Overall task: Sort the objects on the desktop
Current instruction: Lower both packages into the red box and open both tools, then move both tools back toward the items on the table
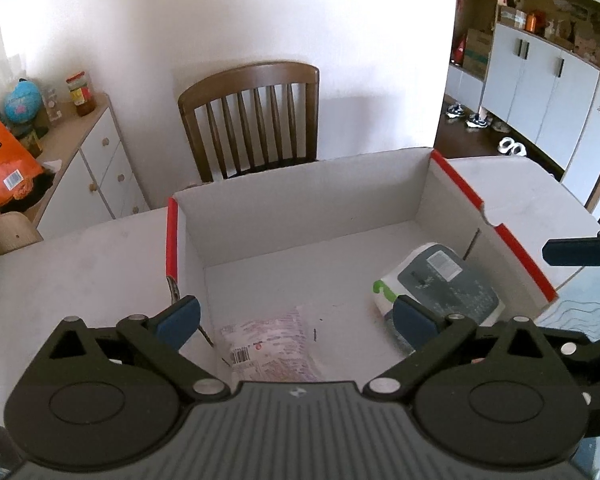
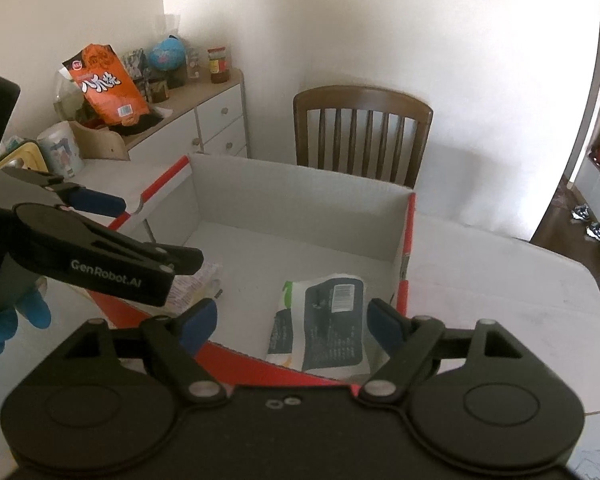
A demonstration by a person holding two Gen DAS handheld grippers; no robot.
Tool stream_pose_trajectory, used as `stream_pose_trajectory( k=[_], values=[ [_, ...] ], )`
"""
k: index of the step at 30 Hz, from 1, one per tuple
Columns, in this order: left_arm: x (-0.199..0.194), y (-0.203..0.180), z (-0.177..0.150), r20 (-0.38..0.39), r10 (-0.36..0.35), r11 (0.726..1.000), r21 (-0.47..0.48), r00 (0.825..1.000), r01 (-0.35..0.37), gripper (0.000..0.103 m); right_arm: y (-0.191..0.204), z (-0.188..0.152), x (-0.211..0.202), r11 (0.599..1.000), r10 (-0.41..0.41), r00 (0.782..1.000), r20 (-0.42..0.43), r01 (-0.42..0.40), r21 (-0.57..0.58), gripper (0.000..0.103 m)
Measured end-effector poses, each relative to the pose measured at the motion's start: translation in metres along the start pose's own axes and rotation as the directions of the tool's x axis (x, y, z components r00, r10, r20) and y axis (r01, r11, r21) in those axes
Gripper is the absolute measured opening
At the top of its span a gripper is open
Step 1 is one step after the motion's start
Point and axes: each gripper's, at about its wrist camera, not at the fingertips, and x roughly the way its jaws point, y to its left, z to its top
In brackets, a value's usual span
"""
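Two grippers hover over a red-edged box (image 1: 380,208) on the desk (image 1: 80,264).
The left gripper (image 1: 296,316) and right gripper (image 2: 292,320) spread their fingers wide, empty; a pink packet (image 1: 276,344) and a dark pouch (image 2: 332,320) lie inside the box.

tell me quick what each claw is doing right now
left claw: open, holding nothing, above the pink packet in the box
right claw: open, holding nothing, above the dark pouch

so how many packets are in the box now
2: a pink packet at the box's near left, and a white and dark grey packet at its right. More could hide under the grippers.
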Motion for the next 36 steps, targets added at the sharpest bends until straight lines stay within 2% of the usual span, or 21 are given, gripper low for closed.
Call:
stream_pose_trajectory(
  k=[16, 22, 25, 32, 36],
  values=[
    [-0.057, -0.004, -0.012, 0.070, -0.020, 0.999, 0.041, 0.997, 0.017, 0.103, 0.020, -0.012, -0.055, 0.997, -0.069, 0.997, 0.043, 0.068, 0.030, 0.084],
    [-0.083, 0.001, -0.022, 0.118, -0.046, 0.999, 0.024, 0.992, 0.044, 0.103, 0.028, -0.022, -0.078, 0.994, -0.099, 0.993, 0.057, 0.096, 0.048, 0.084],
    [-0.093, 0.004, -0.027, 0.116, -0.073, 0.997, 0.025, 0.991, 0.070, 0.103, 0.030, -0.030, -0.088, 0.992, -0.112, 0.992, 0.063, 0.108, 0.067, 0.084],
    [-0.118, 0.007, -0.048, 0.170, -0.049, 0.998, 0.052, 0.984, 0.040, 0.103, 0.037, -0.053, -0.107, 0.986, -0.144, 0.988, 0.059, 0.139, 0.088, 0.084],
    [-0.133, 0.009, -0.058, 0.198, -0.043, 0.999, 0.037, 0.979, 0.037, 0.103, 0.042, -0.064, -0.118, 0.982, -0.158, 0.985, 0.064, 0.150, 0.114, 0.084]
  ],
)
